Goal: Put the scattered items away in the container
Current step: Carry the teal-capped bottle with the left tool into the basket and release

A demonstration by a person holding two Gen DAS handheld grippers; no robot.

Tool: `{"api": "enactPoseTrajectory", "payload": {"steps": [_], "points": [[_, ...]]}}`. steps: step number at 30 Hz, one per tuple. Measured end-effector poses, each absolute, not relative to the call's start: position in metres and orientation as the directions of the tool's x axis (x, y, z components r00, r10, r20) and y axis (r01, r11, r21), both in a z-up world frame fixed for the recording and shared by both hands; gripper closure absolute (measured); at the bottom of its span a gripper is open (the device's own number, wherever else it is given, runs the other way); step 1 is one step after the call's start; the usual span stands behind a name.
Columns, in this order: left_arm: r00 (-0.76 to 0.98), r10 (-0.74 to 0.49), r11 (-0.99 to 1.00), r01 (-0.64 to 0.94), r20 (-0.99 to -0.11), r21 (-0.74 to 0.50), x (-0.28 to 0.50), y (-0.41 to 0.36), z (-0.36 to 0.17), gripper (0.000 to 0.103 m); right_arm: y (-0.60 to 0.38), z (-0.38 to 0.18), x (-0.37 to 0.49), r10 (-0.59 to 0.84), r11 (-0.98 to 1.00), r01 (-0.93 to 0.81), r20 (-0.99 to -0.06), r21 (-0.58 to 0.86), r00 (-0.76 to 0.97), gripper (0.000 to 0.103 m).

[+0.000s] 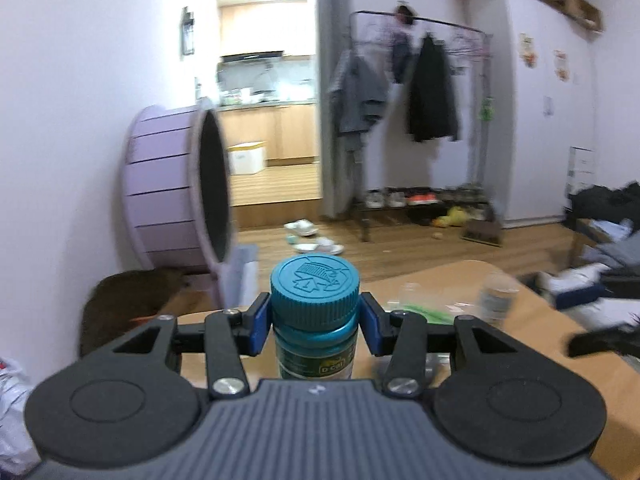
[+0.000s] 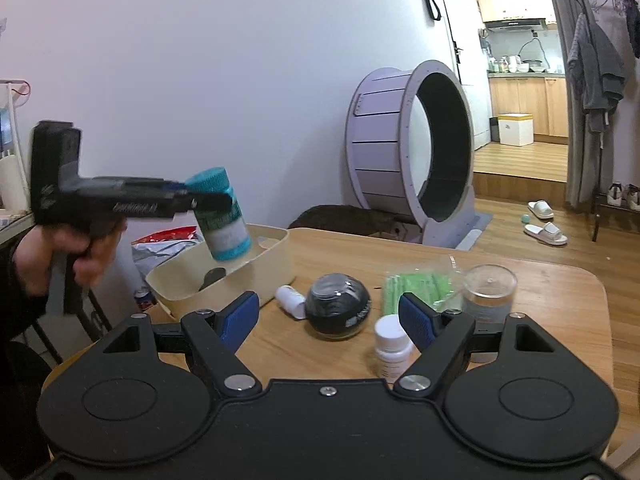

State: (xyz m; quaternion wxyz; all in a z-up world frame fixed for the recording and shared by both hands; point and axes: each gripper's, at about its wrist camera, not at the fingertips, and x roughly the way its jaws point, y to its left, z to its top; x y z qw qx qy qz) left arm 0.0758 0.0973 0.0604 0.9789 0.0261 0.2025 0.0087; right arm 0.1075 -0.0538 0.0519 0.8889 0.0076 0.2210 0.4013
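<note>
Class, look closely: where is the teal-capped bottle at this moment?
In the right wrist view, the teal-capped bottle hangs tilted at left, clamped in the left gripper above the cream container.

Looking like a lived-in home: clothes rack (image 1: 420, 92) hanging with jackets, kitchen cabinets (image 2: 528, 108) showing through the doorway, slippers (image 2: 545, 233) lying on wooden floor, lilac pet exercise wheel (image 2: 412, 152) standing by the wall.

Left gripper (image 1: 315, 322) clamped and raised in a hand (image 2: 86, 246); right gripper (image 2: 328, 316) wide apart, low.
</note>
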Motion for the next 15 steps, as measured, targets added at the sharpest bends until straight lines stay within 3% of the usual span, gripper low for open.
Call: {"api": "enactPoseTrajectory", "payload": {"steps": [15], "points": [[0.843, 0.118, 0.993, -0.101, -0.525, 0.061, 0.139, 0.182, 0.022, 0.057, -0.033, 0.039, 0.109, 0.721, 0.661, -0.723, -0.437, 0.202, 0.537, 0.027]]}}
